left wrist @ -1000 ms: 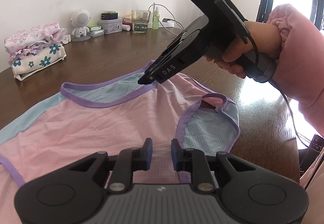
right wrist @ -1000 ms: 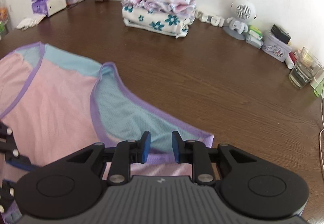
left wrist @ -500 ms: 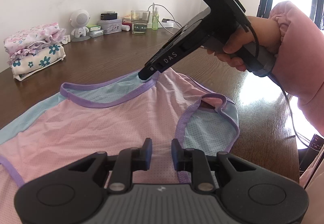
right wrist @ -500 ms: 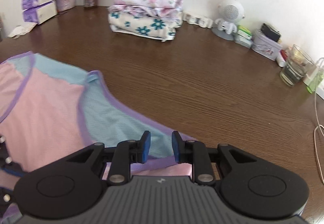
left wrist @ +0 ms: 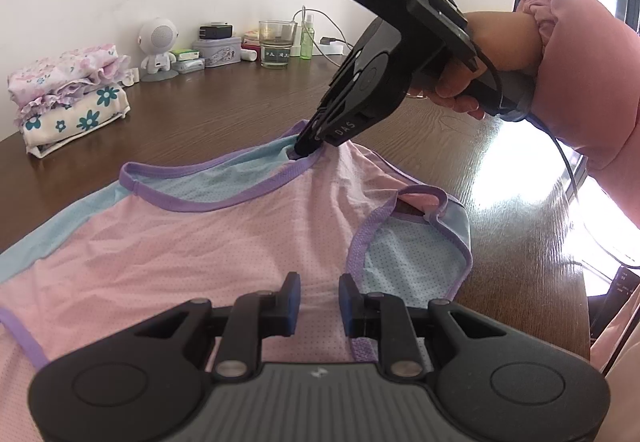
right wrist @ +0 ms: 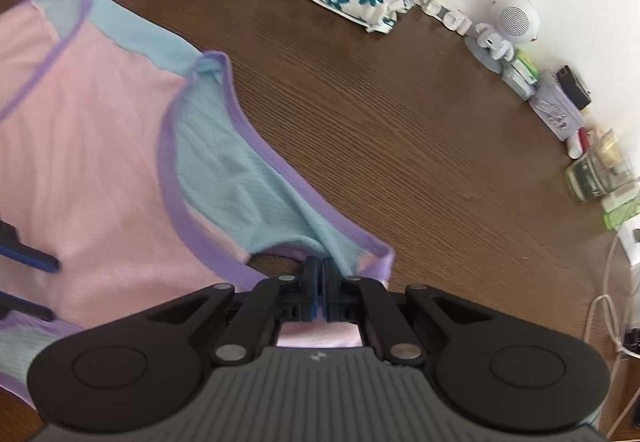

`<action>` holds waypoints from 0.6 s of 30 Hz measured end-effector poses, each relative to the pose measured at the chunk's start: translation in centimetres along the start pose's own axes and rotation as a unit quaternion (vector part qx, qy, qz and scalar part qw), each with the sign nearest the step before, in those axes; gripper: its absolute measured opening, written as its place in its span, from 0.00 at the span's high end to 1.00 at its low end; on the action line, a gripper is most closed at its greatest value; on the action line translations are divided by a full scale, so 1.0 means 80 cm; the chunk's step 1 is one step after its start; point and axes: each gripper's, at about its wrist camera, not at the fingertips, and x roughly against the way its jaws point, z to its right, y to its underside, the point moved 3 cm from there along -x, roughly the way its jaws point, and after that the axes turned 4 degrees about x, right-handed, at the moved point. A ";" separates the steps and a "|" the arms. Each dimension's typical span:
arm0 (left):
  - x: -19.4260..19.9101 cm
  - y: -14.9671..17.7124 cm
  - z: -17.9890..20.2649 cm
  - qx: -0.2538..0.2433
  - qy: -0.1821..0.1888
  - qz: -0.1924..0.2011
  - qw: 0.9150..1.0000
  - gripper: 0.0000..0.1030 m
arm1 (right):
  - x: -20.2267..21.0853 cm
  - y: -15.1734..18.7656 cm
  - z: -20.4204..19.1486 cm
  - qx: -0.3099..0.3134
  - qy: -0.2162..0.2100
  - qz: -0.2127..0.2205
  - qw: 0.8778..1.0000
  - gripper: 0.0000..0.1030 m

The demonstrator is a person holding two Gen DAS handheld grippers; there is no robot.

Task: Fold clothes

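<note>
Pink mesh top (left wrist: 208, 242) with blue panels and purple trim lies flat on the wooden table (left wrist: 240, 110). Right gripper (right wrist: 319, 282) is clamped on the purple-edged shoulder strap (right wrist: 360, 254) at the garment's far corner, jaws closed on fabric. Left gripper (left wrist: 319, 292) hovers over the pink body, jaws partly apart, holding nothing.

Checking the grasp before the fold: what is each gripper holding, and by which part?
The right gripper pinches the pink top at its purple-trimmed shoulder edge. The left gripper holds nothing.
</note>
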 end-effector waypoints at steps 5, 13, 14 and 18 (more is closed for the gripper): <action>0.014 -0.013 -0.012 0.047 -0.008 0.027 0.998 0.59 | 0.016 -0.001 0.010 -0.032 0.008 0.029 0.999 0.93; 0.017 -0.083 -0.057 0.100 -0.074 0.016 0.992 0.37 | 0.004 0.016 0.012 -0.118 -0.013 0.071 0.990 0.93; 0.011 -0.095 -0.059 0.092 -0.082 0.012 0.992 0.36 | 0.002 0.017 0.013 -0.120 -0.016 0.072 0.990 0.92; -0.044 -0.125 -0.060 0.053 -0.100 -0.020 0.993 0.43 | -0.009 0.017 0.009 -0.112 -0.022 0.068 0.991 0.92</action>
